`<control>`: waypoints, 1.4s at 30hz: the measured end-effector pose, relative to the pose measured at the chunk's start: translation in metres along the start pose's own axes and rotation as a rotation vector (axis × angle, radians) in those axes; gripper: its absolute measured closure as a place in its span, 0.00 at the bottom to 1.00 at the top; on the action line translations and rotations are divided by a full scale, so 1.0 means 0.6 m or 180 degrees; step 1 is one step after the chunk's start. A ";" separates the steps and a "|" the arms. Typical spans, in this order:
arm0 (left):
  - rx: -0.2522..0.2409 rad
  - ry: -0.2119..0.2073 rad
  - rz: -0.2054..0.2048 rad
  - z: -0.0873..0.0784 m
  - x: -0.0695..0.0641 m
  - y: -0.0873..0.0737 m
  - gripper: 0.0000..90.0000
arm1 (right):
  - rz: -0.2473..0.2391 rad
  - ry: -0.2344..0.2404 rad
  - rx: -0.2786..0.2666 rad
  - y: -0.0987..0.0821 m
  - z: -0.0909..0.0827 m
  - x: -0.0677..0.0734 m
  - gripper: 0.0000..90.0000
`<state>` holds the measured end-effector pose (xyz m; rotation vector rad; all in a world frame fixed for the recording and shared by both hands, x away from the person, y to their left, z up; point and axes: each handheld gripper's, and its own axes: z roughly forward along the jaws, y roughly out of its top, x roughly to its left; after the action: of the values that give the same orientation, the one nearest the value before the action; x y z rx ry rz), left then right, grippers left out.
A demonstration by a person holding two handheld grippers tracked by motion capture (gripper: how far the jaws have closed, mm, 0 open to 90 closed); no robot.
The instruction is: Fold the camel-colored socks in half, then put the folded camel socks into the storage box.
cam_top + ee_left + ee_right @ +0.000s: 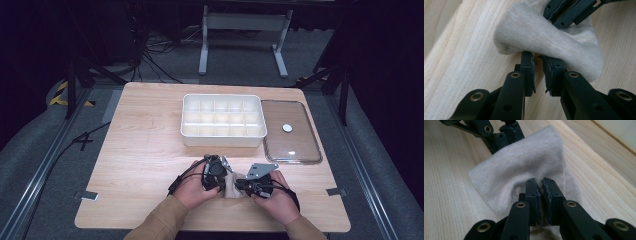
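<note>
Overhead first: left tool (216,172) and right tool (256,184) brought close together near the front edge of the counter (140,150), with a small pale cloth (231,189), likely a sock, bunched between them. Equally near both hands, touching both. Beyond the tools, well apart: a white divided tray (222,120), its compartments looking empty, though too small to be sure. Just beside the tray, to its right, a clear lid (291,131) lying flat with a white knob at its centre.

Next, along the left tool (538,65): jaws nearly together, a narrow gap showing between the pads, tips tucked under the near edge of the cloth (544,37). Seemingly pinching a lower fold, but the fabric between the pads hidden, so hard to confirm. Cloth stretching away and to the right from here, long axis running slantwise toward the other tool (571,11), which bites its far upper edge.

Then along the right tool (541,186): jaws closed on the cloth (524,167), fabric puckered around the tips. Cloth spreading forward and leftward from these jaws, toward the other tool (499,132) at its far corner.

Judged from this: held at opposite ends, ready for stretching, folding or lifting toward the tray. Likely to turn on keeping both grips matched along that slanted axis.
</note>
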<state>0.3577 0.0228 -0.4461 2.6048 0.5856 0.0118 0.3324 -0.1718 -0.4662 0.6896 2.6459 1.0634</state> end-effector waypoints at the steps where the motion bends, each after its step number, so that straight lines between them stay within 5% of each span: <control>1: 0.0001 -0.0007 0.0043 -0.002 0.002 0.001 0.85 | 0.0005 -0.0006 0.0003 0.000 0.000 0.001 0.92; 14: -0.0141 0.0056 0.0151 -0.014 -0.004 -0.002 0.74 | 0.0055 -0.0043 0.0012 0.003 0.002 0.005 0.92; 26: -0.0167 0.0074 0.0210 -0.013 -0.004 -0.001 0.75 | 0.0007 0.0008 -0.0093 0.006 0.009 0.011 0.94; 33: -0.0173 0.0078 0.0171 -0.017 -0.001 -0.003 0.75 | 0.0080 0.0023 -0.0094 0.008 -0.006 0.004 0.91; 36: -0.0172 0.0091 0.0176 -0.017 -0.001 -0.003 0.75 | 0.0121 0.0034 -0.0117 0.010 -0.034 -0.001 0.90; 42: -0.0177 0.0069 0.0201 -0.019 -0.005 -0.002 0.75 | 0.0214 0.0040 0.0032 0.000 -0.050 -0.007 0.92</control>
<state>0.3533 0.0276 -0.4364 2.5711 0.5033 0.0758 0.3254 -0.1916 -0.4444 0.7816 2.6577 1.0761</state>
